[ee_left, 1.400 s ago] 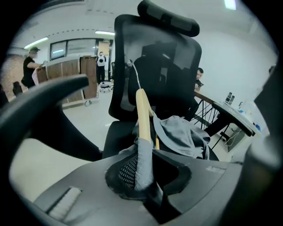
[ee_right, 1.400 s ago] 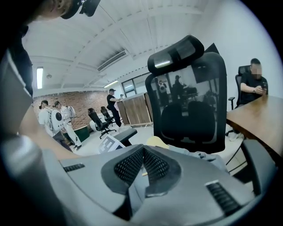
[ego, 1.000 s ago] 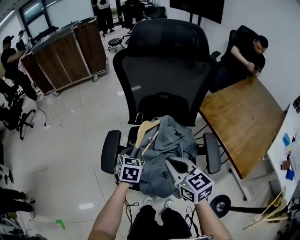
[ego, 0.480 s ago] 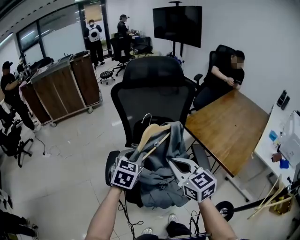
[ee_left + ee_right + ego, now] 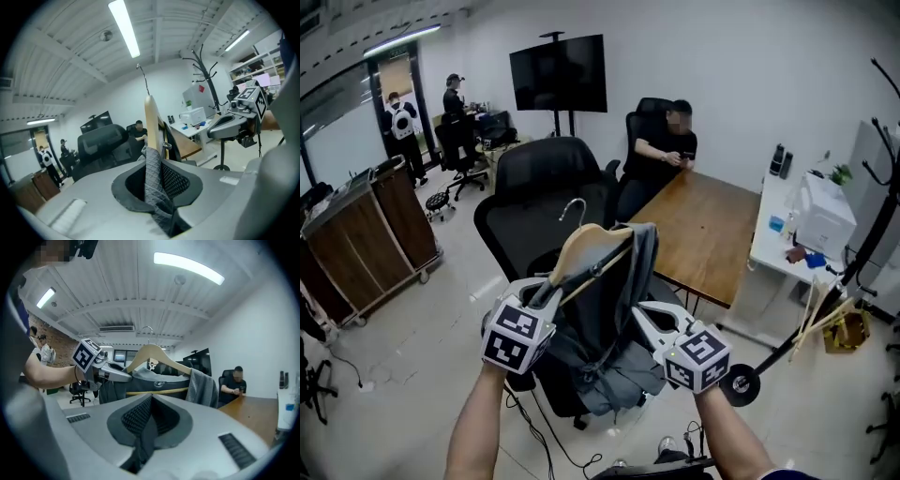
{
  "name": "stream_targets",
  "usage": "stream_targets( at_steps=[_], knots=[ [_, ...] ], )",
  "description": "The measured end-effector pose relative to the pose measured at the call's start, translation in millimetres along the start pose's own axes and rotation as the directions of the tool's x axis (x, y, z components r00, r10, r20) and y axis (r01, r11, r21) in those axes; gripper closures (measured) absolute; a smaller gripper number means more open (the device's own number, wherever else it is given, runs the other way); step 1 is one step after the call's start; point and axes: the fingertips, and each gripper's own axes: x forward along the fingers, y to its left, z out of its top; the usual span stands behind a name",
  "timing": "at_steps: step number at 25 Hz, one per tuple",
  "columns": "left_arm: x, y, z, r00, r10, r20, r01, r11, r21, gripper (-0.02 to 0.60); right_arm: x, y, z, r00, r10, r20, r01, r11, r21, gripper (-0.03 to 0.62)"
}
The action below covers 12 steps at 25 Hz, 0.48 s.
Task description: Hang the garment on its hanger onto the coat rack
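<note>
A grey garment (image 5: 614, 328) hangs on a wooden hanger (image 5: 586, 248) with a metal hook (image 5: 574, 208), held up in the air in front of me. My left gripper (image 5: 546, 298) is shut on the garment at the hanger's left end. In the left gripper view the fabric (image 5: 154, 192) sits pinched between the jaws of the left gripper (image 5: 152, 187), with the hanger (image 5: 151, 126) rising above. My right gripper (image 5: 645, 317) is shut on a fold of the garment's right side; dark cloth runs between the right gripper's (image 5: 145, 420) jaws. The black coat rack (image 5: 879, 202) stands at the far right.
A black office chair (image 5: 553, 187) stands just behind the garment. Beyond it are a wooden table (image 5: 703, 225) with a seated person (image 5: 670, 141), a white desk (image 5: 797, 234) with boxes next to the rack, and a wooden cart (image 5: 356, 244) at the left.
Both grippers have lifted the hanger and garment up off the chair seat. The head view has swung up and to the right, bringing the coat rack into view.
</note>
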Motion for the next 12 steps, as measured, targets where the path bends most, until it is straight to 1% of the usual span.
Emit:
stream_targets(
  at_steps=[3,5,8,12],
  knots=[
    [-0.3,-25.1,29.8,0.994,-0.103,0.043,0.099,0.991,0.085,0.517,-29.3,-13.5,16.2,0.996,-0.090,0.025,0.090,0.996,-0.015,0.591],
    [-1.4,-44.3,47.2,0.982,-0.176,0.073,0.166,0.978,0.125,0.517,-49.8,-22.6,25.3,0.989,-0.146,0.036,0.147,0.989,-0.025,0.591],
    [-3.7,-73.5,73.9,0.952,-0.285,0.115,0.265,0.951,0.162,0.517,-81.5,-35.2,38.2,0.972,-0.229,0.053,0.231,0.972,-0.035,0.591],
    [1.0,-119.2,113.5,0.905,-0.397,0.153,0.357,0.904,0.237,0.517,-136.0,-47.9,47.1,0.935,-0.344,0.084,0.348,0.937,-0.035,0.591]
  ],
)
